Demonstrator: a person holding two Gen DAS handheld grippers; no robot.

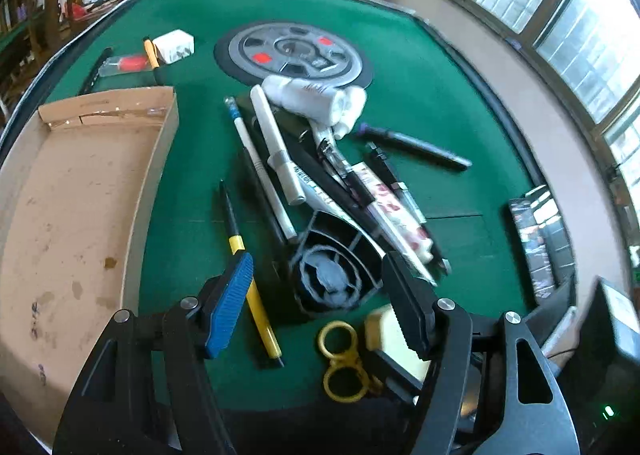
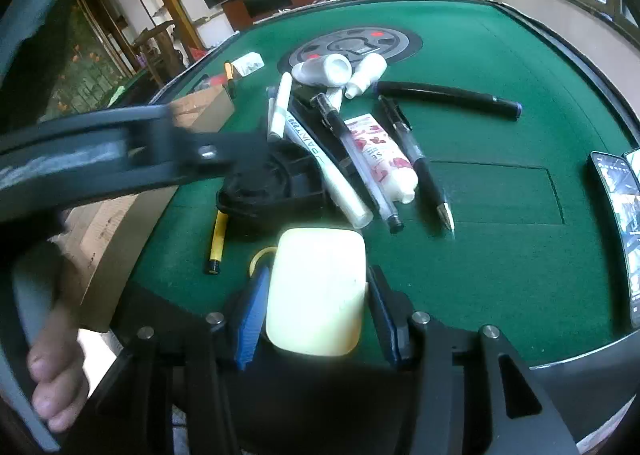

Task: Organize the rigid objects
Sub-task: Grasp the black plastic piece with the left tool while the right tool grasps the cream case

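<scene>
Green felt table [image 1: 420,95], cream case [image 2: 316,291], yellow scissors [image 1: 340,359].

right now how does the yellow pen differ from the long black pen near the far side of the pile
The yellow pen is yellow with a black tip; the long black pen is black throughout. The yellow pen lies near the cardboard tray, by the left claw; the black pen lies on the pile's window side. The black one looks thicker. Both lie flat on the green felt.

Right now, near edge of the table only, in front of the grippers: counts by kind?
Black fan: 1
Yellow scissors: 1
Yellow pen: 1
Cream case: 1
Cardboard tray: 1
Total: 5
</scene>
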